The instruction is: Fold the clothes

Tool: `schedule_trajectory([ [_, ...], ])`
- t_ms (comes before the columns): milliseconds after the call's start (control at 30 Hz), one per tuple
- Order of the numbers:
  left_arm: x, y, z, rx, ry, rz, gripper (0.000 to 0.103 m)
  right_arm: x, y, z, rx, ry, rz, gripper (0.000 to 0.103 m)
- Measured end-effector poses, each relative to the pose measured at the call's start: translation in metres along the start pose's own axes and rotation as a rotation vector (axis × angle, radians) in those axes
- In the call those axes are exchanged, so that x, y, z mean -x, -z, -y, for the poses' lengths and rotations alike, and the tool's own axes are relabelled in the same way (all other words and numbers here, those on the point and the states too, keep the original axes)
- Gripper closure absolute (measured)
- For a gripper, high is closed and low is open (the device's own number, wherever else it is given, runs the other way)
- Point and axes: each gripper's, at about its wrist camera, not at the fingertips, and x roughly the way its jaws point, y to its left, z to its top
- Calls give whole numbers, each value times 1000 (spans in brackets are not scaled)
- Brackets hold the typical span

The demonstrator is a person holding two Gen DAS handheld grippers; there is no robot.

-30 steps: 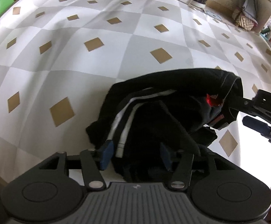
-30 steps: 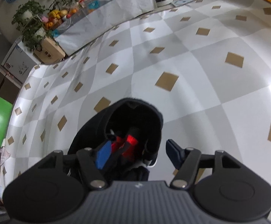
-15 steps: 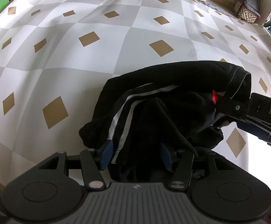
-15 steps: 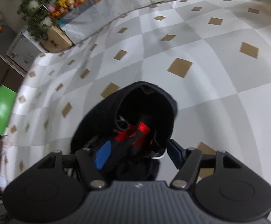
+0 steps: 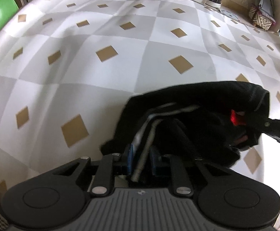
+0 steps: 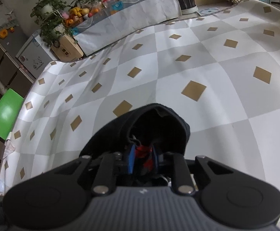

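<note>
A crumpled black garment (image 5: pixel 197 111) with white side stripes and a red patch inside lies on the checkered tablecloth (image 5: pixel 101 77). My left gripper (image 5: pixel 142 155) is closing on its near edge. The blue pads pinch a fold with a white stripe. In the right wrist view the garment's open waistband (image 6: pixel 159 123) bulges just ahead of my right gripper (image 6: pixel 142 155). That gripper's jaws are closing too, with black cloth and the red patch pressed between the pads. In the left wrist view the right gripper (image 5: pixel 255 124) reaches into the garment's right end, and cloth hides its fingertips.
The grey-and-white tablecloth with tan diamonds (image 6: pixel 197 67) spreads wide beyond the garment. A green chair (image 6: pixel 5 113) stands off the left edge. Plants and fruit (image 6: pixel 78 13) crowd a sideboard at the back, and a patterned basket (image 5: pixel 261 19) sits at the far right.
Both grippers went from wide apart to pinched on the black garment. The cloth now bunches up between each pair of pads, and the waistband is drawn closer to the right gripper.
</note>
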Motion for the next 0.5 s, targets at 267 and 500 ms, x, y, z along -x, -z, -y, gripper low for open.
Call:
schedule_trajectory([
  [267, -10, -16, -28, -20, -109, 0, 86, 15, -13, 4, -39, -46, 68, 84],
  [500, -12, -24, -38, -55, -53, -25, 85, 13, -20, 4, -6, 5, 22, 74],
])
